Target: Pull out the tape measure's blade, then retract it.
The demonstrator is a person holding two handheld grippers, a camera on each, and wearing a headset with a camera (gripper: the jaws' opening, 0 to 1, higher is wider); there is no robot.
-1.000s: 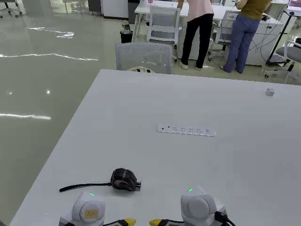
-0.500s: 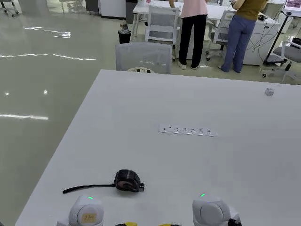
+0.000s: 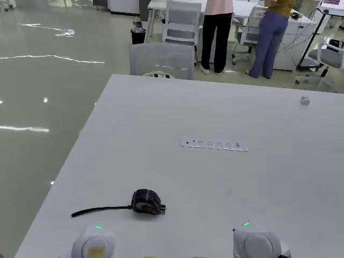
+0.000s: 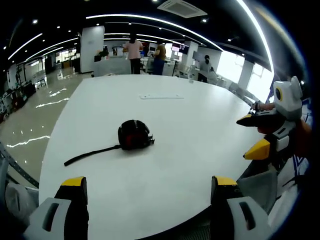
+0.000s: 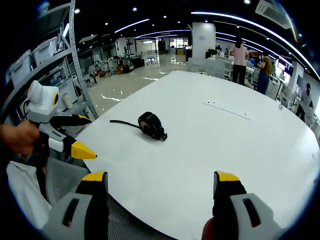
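A black tape measure (image 3: pixel 147 201) lies on the white table (image 3: pixel 226 107) near its front left, with its black wrist strap (image 3: pixel 99 210) trailing to the left. The blade is inside the case. My left gripper (image 4: pixel 149 182) is open, and the tape measure (image 4: pixel 134 135) lies ahead of it, apart from the jaws. My right gripper (image 5: pixel 161 176) is also open and empty, with the tape measure (image 5: pixel 151 124) ahead and slightly left. Each gripper reaches into the other's view: the right gripper (image 4: pixel 254 135) and the left gripper (image 5: pixel 80 136), both held near the table's front edge.
A white power strip (image 3: pixel 214 145) lies across the table's middle. A small pale object (image 3: pixel 305 100) sits at the far right. A grey chair (image 3: pixel 161 60) stands at the far edge, with people (image 3: pixel 217 27) at desks beyond. The table's left edge drops to a shiny floor.
Both grippers have sunk lower in the head view, so their yellow tips have left it, and the right one has shifted right. The tape measure has stayed put.
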